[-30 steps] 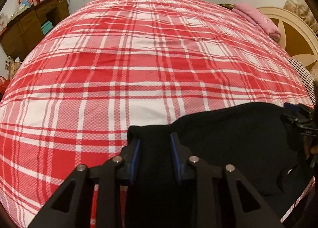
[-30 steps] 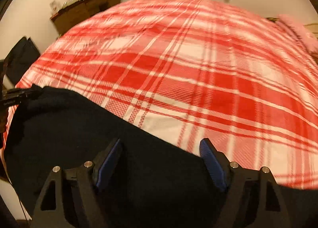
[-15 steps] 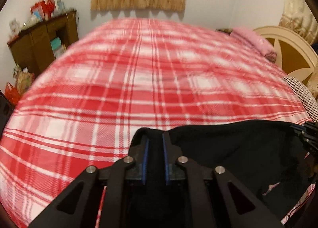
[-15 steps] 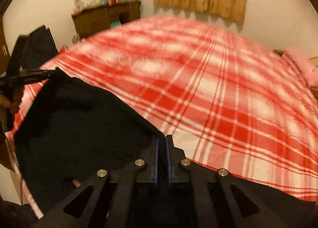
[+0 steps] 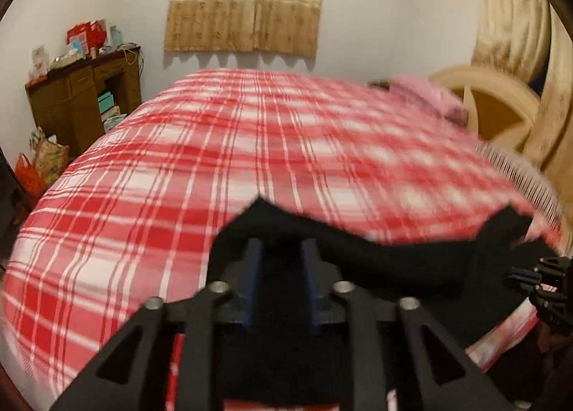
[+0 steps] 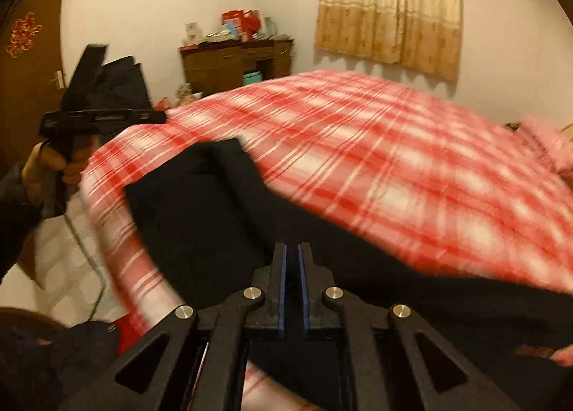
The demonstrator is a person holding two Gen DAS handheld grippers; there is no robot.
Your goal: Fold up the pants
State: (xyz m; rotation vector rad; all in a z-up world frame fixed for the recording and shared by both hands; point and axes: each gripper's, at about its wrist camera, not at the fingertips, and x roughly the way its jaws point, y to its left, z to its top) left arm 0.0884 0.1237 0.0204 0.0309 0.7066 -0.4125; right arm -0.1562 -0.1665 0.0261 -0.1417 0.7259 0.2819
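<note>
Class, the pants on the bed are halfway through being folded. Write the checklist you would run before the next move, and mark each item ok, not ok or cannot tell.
1. Right gripper shut on the pants: ok.
2. Left gripper holding firmly: not ok. Its jaws have just been opening, and its pads stand apart with fabric between them.
3. Pants lying flat: not ok. The fabric is bunched and lifted near both grippers.
4. Bare room on the plaid bedspread ahead for the fold: ok.
5. Leg edges lined up: cannot tell, because the frames are blurred.
</note>
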